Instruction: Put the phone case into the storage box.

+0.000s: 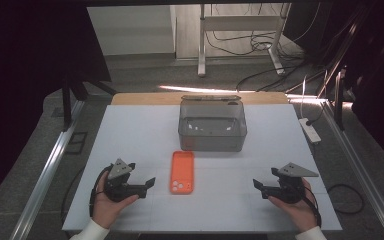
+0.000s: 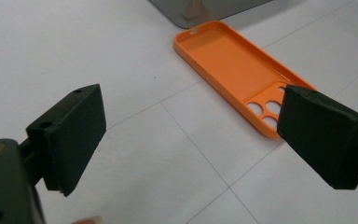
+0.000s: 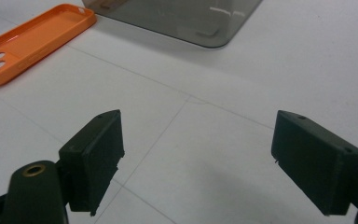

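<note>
The orange phone case lies flat on the worktop, long axis running away from the person, just beside the left claw. The right claw sits well apart. Both claws gape, holding nothing.

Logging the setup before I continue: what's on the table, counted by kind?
Orange phone case: 1
Smoky clear box: 1
Hand-held grippers: 2, left and right, both open and empty
Total: 4
</note>
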`<state>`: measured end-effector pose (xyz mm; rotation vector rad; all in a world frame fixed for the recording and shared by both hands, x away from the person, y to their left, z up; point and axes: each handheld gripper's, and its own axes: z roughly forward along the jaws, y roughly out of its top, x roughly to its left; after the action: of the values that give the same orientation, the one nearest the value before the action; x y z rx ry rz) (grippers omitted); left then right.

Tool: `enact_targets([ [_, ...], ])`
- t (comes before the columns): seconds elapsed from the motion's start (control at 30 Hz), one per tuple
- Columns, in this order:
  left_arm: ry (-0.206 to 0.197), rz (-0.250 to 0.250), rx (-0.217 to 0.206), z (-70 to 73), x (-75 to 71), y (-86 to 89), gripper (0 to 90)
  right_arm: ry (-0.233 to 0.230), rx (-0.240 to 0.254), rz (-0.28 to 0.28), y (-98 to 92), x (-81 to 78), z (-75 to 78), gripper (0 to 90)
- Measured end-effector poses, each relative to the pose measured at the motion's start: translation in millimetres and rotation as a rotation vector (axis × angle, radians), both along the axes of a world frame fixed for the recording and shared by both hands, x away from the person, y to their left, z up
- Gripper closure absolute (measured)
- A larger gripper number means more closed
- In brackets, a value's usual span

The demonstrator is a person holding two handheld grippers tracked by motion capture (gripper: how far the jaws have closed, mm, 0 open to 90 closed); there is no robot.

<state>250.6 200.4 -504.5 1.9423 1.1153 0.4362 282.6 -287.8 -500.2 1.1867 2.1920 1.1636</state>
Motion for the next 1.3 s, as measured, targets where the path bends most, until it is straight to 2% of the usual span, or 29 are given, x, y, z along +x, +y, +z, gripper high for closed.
enact_targets([
  [0.17, -0.001, 0.007, 0.013, -1.0, 0.1, 0.7, 8.9, 0.012, 0.013, 0.008, 3.2, 1.8, 1.8, 17.1],
  [0.33, -0.008, -0.007, 0.009, 0.0, -2.5, 1.6, 9.0, 0.014, 0.006, -0.002, 8.8, 5.4, 2.6, 17.3],
  [0.5, -0.012, -0.02, 0.013, -0.7, -4.5, 0.9, 9.0, 0.035, 0.031, -0.018, 17.7, 9.6, 3.6, 17.8],
  [0.57, -0.021, -0.015, 0.008, 0.8, -3.7, 1.7, 9.0, 0.049, 0.049, -0.019, 26.8, 11.2, 9.6, 19.2],
  [0.87, -0.02, 0.006, 0.021, 0.0, -0.2, 1.6, 9.1, 0.037, 0.043, 0.022, 39.9, 9.9, 20.0, 19.6],
  [1.3, -0.019, -0.008, 0.026, -1.0, -2.4, 0.8, 9.3, 0.073, 0.052, 0.035, 58.4, 8.7, 29.5, 20.7],
])
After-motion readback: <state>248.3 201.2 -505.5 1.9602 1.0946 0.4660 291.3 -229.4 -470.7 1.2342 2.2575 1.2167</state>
